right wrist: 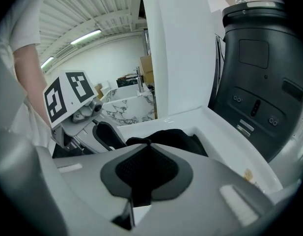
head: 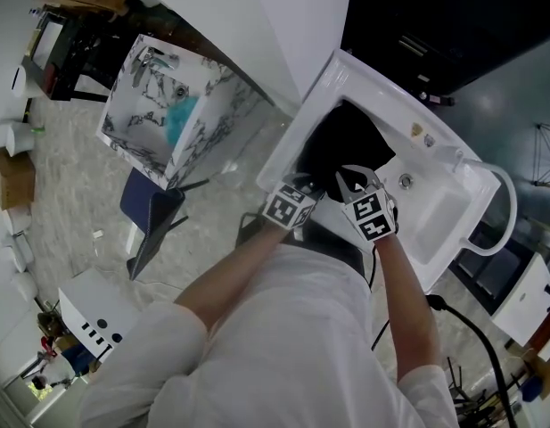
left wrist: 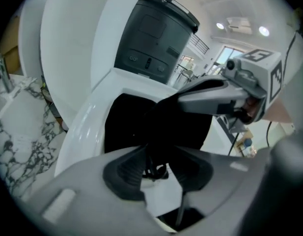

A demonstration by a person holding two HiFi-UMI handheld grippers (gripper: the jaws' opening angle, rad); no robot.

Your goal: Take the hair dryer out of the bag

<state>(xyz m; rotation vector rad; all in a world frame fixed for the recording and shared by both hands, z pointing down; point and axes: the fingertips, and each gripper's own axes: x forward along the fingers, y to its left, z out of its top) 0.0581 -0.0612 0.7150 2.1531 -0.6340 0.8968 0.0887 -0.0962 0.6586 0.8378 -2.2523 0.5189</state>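
The black bag (head: 341,145) lies in the white basin (head: 321,92). The hair dryer is not visible and is judged to be still inside the bag, so extraction remains to be done. The right gripper (right wrist: 149,147) is clenched on a raised fold of bag fabric. The left gripper (left wrist: 155,155) is released, jaws apart over the bag. A small dark loop between its jaws cannot be identified.

Your left forearm (head: 230,270) and right forearm (head: 404,297) reach forward side by side. Your left gripper (head: 308,189) angles down, jaws apart; your right gripper (head: 349,184) is closed, pinching the black bag (head: 346,141).
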